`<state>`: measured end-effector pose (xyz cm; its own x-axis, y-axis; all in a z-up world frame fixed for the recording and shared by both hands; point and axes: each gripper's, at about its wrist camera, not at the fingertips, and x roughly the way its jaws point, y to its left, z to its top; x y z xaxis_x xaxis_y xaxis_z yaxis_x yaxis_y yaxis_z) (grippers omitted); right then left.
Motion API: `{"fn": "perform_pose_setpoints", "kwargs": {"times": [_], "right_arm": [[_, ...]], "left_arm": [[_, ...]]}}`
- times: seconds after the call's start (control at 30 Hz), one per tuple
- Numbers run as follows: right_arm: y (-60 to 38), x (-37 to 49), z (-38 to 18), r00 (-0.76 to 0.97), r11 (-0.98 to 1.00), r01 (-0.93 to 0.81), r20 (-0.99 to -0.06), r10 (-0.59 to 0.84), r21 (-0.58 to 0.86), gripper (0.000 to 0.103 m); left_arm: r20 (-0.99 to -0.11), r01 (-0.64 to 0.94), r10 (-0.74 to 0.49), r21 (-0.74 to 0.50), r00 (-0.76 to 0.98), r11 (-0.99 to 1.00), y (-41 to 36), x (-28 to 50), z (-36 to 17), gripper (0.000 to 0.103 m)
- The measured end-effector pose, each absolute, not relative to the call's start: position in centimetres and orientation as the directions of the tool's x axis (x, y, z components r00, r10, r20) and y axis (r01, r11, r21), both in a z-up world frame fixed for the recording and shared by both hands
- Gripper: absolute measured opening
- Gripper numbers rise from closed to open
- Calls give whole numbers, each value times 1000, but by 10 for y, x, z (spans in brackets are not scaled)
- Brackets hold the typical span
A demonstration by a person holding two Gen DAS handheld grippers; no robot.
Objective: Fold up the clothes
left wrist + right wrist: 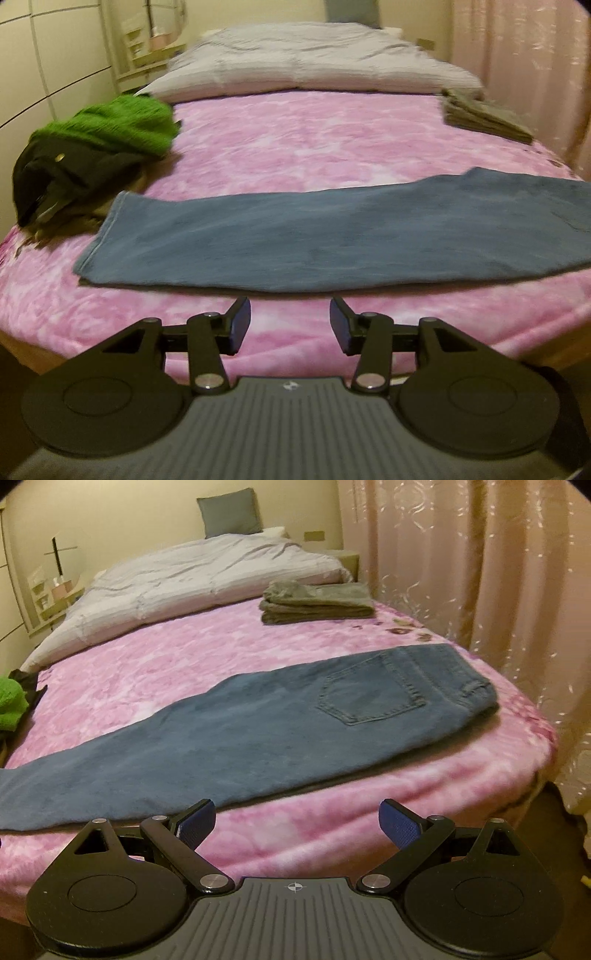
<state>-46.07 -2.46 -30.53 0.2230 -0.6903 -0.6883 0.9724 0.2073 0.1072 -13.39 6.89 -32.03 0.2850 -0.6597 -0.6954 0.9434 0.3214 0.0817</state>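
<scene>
Blue jeans lie folded lengthwise across the near part of the pink bed, leg hems to the left and waist with a back pocket to the right. My left gripper is open and empty, just in front of the jeans' near edge around mid-leg. My right gripper is open and empty, in front of the near edge below the thigh part. Neither gripper touches the jeans.
A heap of unfolded clothes, green knit on dark items, sits at the bed's left edge. A folded grey-brown garment lies at the far right. A pale duvet covers the bed's far half. Curtains hang on the right.
</scene>
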Motion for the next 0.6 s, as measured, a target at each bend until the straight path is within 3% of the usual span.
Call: {"fn": "perform_pose_setpoints", "kwargs": {"times": [0.6], "right_arm": [[68, -484, -270, 273, 290, 953, -648, -711, 83, 97]], "left_arm": [[-631, 969, -736, 131, 243, 208, 135, -202, -285, 48]]}}
